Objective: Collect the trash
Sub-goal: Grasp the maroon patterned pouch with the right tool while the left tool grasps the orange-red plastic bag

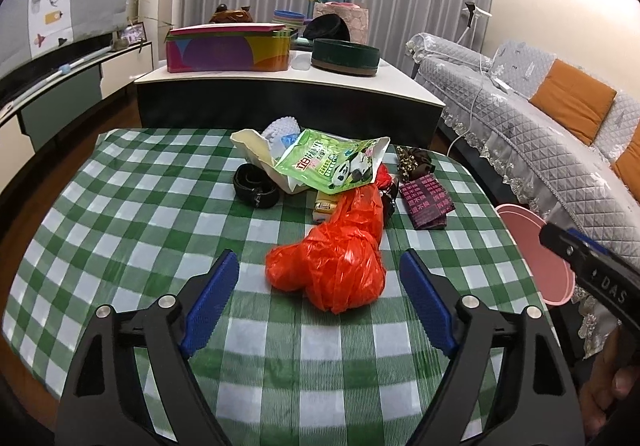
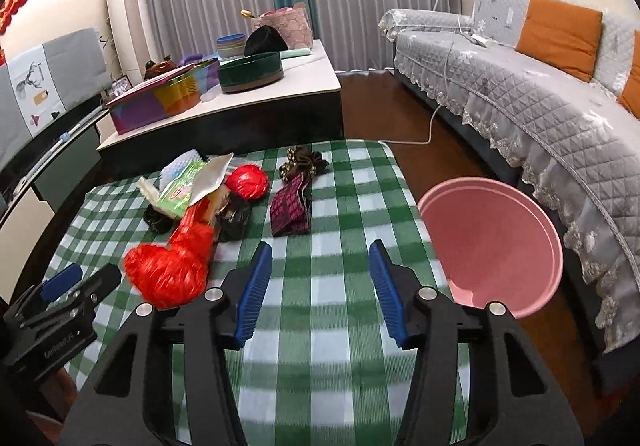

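A crumpled red plastic bag (image 1: 336,266) (image 2: 172,270) lies on the green checked tablecloth (image 1: 120,226). My left gripper (image 1: 318,262) is open, and the bag sits just ahead between its blue fingertips without touching the pads. Behind the bag is a pile: a green panda packet (image 1: 336,161) (image 2: 180,185), white paper (image 1: 256,149), a yellow packet (image 1: 326,205), a black strap (image 1: 254,185), a maroon packet (image 1: 426,201) (image 2: 290,209) and a red ball of plastic (image 2: 248,181). My right gripper (image 2: 320,246) is open over bare cloth, with nothing between its fingers.
A pink basin (image 2: 492,242) (image 1: 532,246) stands on the floor off the table's right edge. A grey quilted sofa (image 2: 520,97) runs along the right. Beyond the table is a low white table (image 1: 400,81) with a colourful box (image 1: 228,49) and a green tin (image 1: 346,55).
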Demonstrator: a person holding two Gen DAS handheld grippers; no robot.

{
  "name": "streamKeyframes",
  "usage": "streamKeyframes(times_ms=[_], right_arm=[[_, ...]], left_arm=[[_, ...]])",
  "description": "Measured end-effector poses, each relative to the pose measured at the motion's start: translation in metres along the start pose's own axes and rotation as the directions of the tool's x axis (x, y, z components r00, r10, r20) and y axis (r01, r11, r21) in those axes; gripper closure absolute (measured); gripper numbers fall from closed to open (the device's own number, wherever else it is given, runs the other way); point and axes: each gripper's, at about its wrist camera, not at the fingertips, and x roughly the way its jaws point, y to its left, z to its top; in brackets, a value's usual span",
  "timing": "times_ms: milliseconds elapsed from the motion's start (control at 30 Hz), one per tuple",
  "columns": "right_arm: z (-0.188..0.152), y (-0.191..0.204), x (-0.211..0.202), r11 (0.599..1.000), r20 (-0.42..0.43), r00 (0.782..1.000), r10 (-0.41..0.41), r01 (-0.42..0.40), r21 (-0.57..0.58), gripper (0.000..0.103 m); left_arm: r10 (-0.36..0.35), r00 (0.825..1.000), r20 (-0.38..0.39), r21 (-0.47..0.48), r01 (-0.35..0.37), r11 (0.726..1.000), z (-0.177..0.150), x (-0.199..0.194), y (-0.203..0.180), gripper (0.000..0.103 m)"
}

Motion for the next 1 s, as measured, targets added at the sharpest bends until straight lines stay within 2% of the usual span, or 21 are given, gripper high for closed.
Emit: streamKeyframes(times_ms=[67, 267, 433, 633, 667, 767, 800, 833, 900, 1000], right_arm=[[0.007, -0.001, 0.014, 1.0, -0.004, 1.0, 0.0, 0.0, -0.001, 0.052], [0.024, 0.002, 0.059, 0.997, -0.058, 0.996, 0.068, -0.067, 0.024, 0.052], [0.031, 0.006, 0.095, 0.996, -0.099, 0.991, 0.088, -0.085, 0.032, 0.052], [0.029, 0.01, 0.128, 0.993, -0.157, 0.981, 0.115, -0.107, 0.057, 0.052], [0.03, 0.011, 0.132, 0.992, -0.159, 0.98, 0.118, -0.11, 0.058, 0.052], [0.033, 0.012, 0.145, 0.99, -0.174, 0.975, 0.136, -0.127, 0.064, 0.061], [0.033, 0.012, 0.15, 0.989, -0.183, 0.973, 0.142, -0.131, 0.074, 0.068], [0.033, 0.01, 0.152, 0.988, -0.19, 0.971, 0.147, -0.134, 0.081, 0.077], [0.033, 0.01, 0.156, 0.985, -0.207, 0.965, 0.163, -0.146, 0.094, 0.088], [0.033, 0.012, 0.151, 0.981, -0.199, 0.962, 0.188, -0.173, 0.089, 0.093]], left_arm=[[-0.004, 1.0, -0.002, 0.001, 0.004, 1.0, 0.002, 0.007, -0.001, 0.023], [0.002, 1.0, 0.001, 0.031, -0.002, 1.0, 0.005, 0.024, -0.003, 0.023], [-0.004, 1.0, -0.027, 0.045, 0.005, 0.999, 0.002, 0.039, 0.001, 0.024], [-0.035, 0.997, -0.071, 0.025, 0.037, 0.999, -0.001, 0.052, 0.006, 0.035], [-0.045, 0.996, -0.072, 0.031, 0.048, 0.998, 0.0, 0.052, 0.005, 0.04], [-0.067, 0.994, -0.081, 0.034, 0.069, 0.997, 0.001, 0.055, 0.004, 0.05], [-0.073, 0.994, -0.085, 0.032, 0.076, 0.997, 0.002, 0.055, 0.004, 0.055], [-0.077, 0.993, -0.09, 0.03, 0.08, 0.996, 0.002, 0.056, 0.004, 0.056], [-0.081, 0.992, -0.092, 0.028, 0.084, 0.996, 0.002, 0.055, 0.004, 0.058], [-0.088, 0.992, -0.095, 0.027, 0.091, 0.995, 0.002, 0.053, 0.004, 0.062]])
